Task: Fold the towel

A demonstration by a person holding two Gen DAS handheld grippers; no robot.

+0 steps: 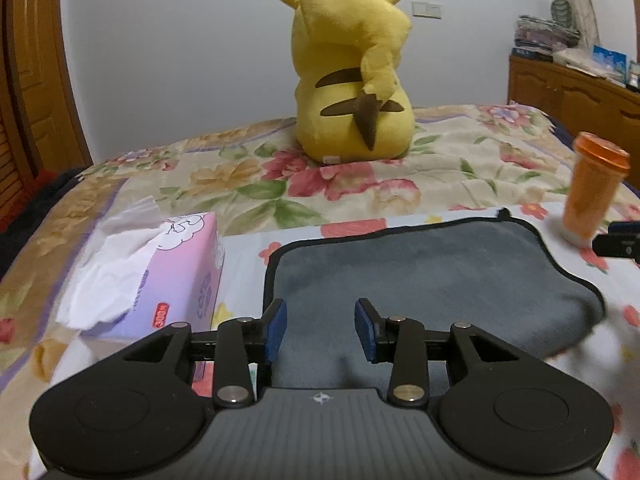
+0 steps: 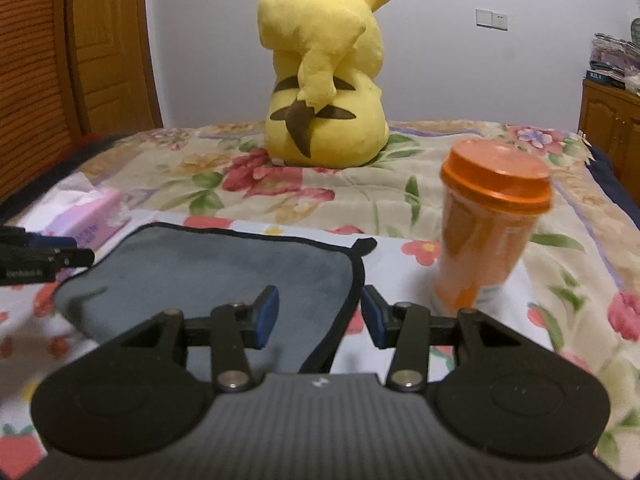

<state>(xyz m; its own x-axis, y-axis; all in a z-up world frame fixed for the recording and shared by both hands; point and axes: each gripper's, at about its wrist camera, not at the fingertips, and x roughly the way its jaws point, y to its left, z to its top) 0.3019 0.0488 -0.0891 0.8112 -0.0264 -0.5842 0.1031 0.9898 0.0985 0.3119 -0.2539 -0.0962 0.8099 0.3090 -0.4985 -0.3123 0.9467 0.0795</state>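
Grey towel (image 1: 432, 280) is lying flat on the bedspread (image 1: 360, 184) between tissue box (image 1: 168, 276) and orange cup (image 2: 492, 224), being straddled by wide-open, empty left gripper (image 1: 320, 330) and right gripper (image 2: 318, 316); near corners should be pinched evenly, clear of cup

Little can be read here. The pink tissue box (image 1: 188, 280) carries a small red label on its near end with white digits that look like "300" (turned sideways and blurred, so not certain), and pale lettering along its side that is too soft to make out. The same box in the right wrist view (image 2: 94, 222) shows faint printing, also unreadable. Nothing else bears readable words.
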